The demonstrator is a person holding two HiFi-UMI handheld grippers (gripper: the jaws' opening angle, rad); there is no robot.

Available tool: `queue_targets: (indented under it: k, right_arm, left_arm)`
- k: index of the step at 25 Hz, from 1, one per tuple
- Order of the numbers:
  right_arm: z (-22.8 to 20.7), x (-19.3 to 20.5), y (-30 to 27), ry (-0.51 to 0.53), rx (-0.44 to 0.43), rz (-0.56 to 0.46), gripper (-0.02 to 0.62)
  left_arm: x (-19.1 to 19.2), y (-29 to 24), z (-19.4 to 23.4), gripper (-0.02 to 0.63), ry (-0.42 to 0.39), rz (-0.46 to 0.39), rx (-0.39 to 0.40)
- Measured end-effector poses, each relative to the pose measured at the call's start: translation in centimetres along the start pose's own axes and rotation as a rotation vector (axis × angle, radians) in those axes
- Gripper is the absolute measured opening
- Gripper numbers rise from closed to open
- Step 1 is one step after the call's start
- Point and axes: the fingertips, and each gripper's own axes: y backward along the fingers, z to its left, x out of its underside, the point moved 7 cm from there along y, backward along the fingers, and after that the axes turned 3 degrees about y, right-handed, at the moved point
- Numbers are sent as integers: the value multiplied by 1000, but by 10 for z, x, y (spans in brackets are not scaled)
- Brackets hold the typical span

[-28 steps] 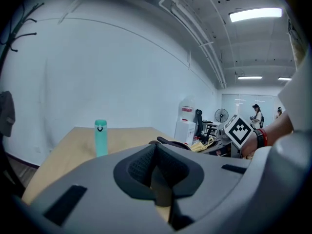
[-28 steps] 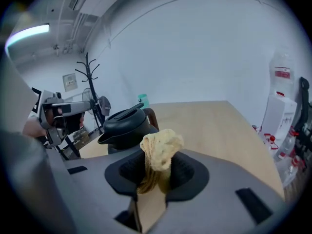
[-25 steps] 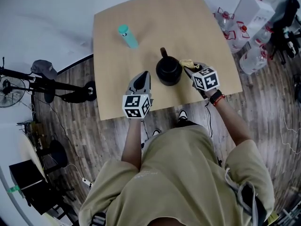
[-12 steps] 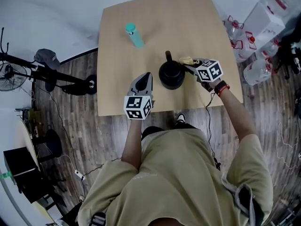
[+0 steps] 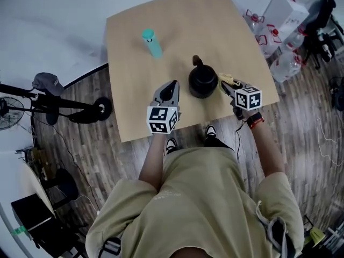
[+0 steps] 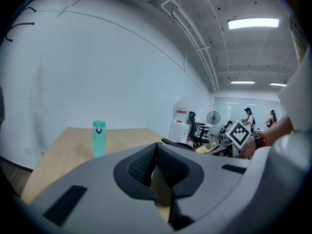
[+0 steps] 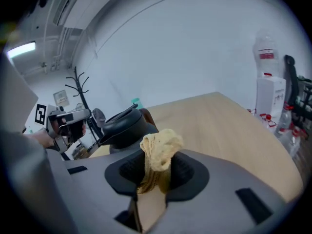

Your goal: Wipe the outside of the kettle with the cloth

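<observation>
A black kettle with a dark handle stands near the front of the wooden table; the right gripper view shows this kettle just left of the jaws. My right gripper is shut on a bunched yellow cloth, and that cloth sits just right of the kettle's side. My left gripper is shut with nothing in it, a little left of the kettle and apart from it.
A teal bottle stands upright at the table's back left, and the left gripper view also shows the teal bottle. White boxes and water bottles crowd the floor to the right. A fan stand lies on the floor at left.
My right gripper with the cloth has shifted from the kettle's back right toward its front right side. The left gripper has stayed about where it was.
</observation>
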Motion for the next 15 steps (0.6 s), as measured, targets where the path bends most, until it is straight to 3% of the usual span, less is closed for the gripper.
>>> queue_targets:
  k: [7,15]
  right_arm:
    - [51,63,21,-208,112,-9,120]
    - [125,97,-2,-489,87,-98,120]
  left_arm:
    - [8,15,15,25,-31,21,87]
    - [13,22,26,25,-58,44,163]
